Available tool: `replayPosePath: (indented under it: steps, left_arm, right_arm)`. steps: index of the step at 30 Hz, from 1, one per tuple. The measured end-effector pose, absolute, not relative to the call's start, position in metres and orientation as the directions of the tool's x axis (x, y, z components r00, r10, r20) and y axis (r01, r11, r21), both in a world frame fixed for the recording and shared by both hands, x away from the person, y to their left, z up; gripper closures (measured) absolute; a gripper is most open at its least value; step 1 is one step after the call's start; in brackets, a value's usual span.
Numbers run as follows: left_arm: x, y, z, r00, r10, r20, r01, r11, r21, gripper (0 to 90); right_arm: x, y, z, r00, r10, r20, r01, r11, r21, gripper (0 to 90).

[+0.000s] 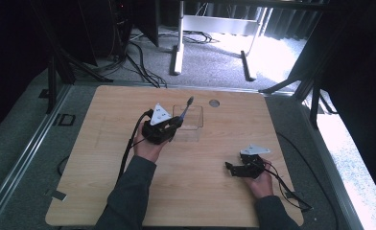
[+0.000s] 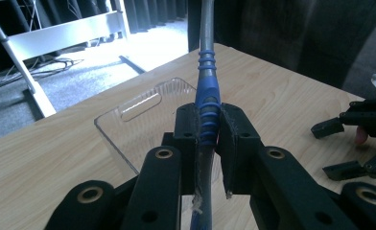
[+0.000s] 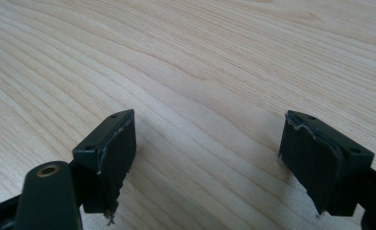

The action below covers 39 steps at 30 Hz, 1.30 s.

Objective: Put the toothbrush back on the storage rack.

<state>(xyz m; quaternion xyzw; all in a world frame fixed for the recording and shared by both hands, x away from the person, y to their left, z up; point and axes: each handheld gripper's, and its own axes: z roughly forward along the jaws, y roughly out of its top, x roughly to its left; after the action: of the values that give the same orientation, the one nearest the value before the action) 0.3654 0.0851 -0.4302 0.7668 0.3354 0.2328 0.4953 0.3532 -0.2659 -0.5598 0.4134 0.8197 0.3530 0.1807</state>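
Holding a blue-grip tool [image 2: 208,103] pinched in the left gripper [image 2: 207,125] fingers, pickup done; clear tray [image 2: 137,115] just beyond, placing left; right gripper [image 3: 207,153] fingers wide apart, empty, over desk [image 3: 186,57].

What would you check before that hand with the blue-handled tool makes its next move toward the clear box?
1. Left gripper shut on the blue-handled tool: ok.
2. Tool sits straight between the pads, not slipping: ok.
3. Clear plastic box stands just ahead of the tool, nothing in the way: ok.
4. Box has room inside: ok, it looks empty.
5. Right gripper open and away from the box, over bare table: ok.
6. What kind of tip the tool has: cannot tell.
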Motion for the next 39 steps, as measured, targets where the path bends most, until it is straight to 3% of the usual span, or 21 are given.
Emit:
replayPosePath:
  steps: [39]
  left_arm:
    - [0.377,0.074,-0.430,0.641,0.767,-0.005,0.252,-0.204,0.946,78.8]
  right_arm:
    - [0.353,-0.266,-0.560,-0.593,0.805,-0.004,0.550,0.409,0.728,20.1]
